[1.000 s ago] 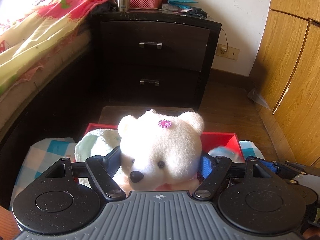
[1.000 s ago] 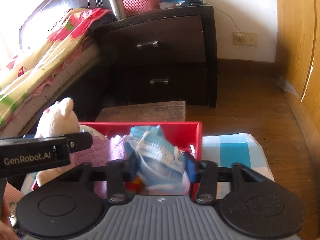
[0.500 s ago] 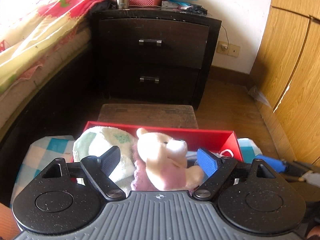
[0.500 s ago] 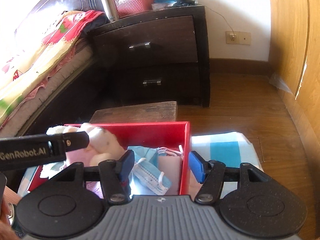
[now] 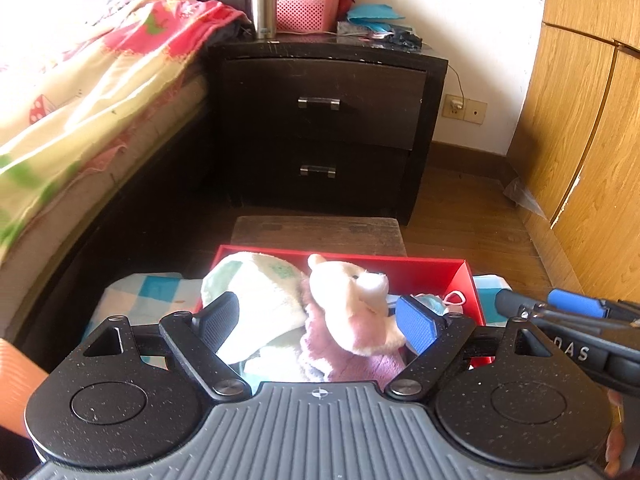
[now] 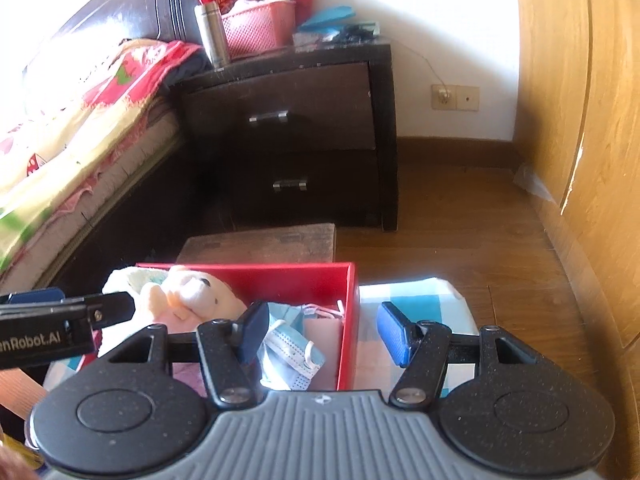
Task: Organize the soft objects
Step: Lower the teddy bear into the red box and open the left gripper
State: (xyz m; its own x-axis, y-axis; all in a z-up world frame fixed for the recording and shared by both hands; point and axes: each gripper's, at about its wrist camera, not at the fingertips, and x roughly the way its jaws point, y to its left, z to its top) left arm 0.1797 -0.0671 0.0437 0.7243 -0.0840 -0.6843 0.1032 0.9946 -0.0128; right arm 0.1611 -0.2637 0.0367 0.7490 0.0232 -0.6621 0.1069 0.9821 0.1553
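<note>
A red box (image 5: 424, 269) (image 6: 348, 304) stands on a blue-checked cloth (image 6: 416, 308). In it lie a cream teddy bear in pink (image 5: 352, 312) (image 6: 192, 292), a pale towel (image 5: 256, 296) and blue face masks (image 6: 292, 344). My left gripper (image 5: 318, 322) is open above the bear and holds nothing. My right gripper (image 6: 324, 332) is open and empty above the box's right wall, over the masks. Each gripper shows at the edge of the other's view.
A dark nightstand (image 5: 328, 120) with a pink basket (image 5: 308, 8) and a steel flask (image 5: 263, 4) stands behind a low wooden stool (image 5: 320, 232). A bed (image 5: 80, 112) runs along the left. Wooden wardrobe doors (image 5: 592, 140) stand right.
Both grippers opened: the left let the bear go and the right let the masks go, both into the box. Both grippers then drew back and up.
</note>
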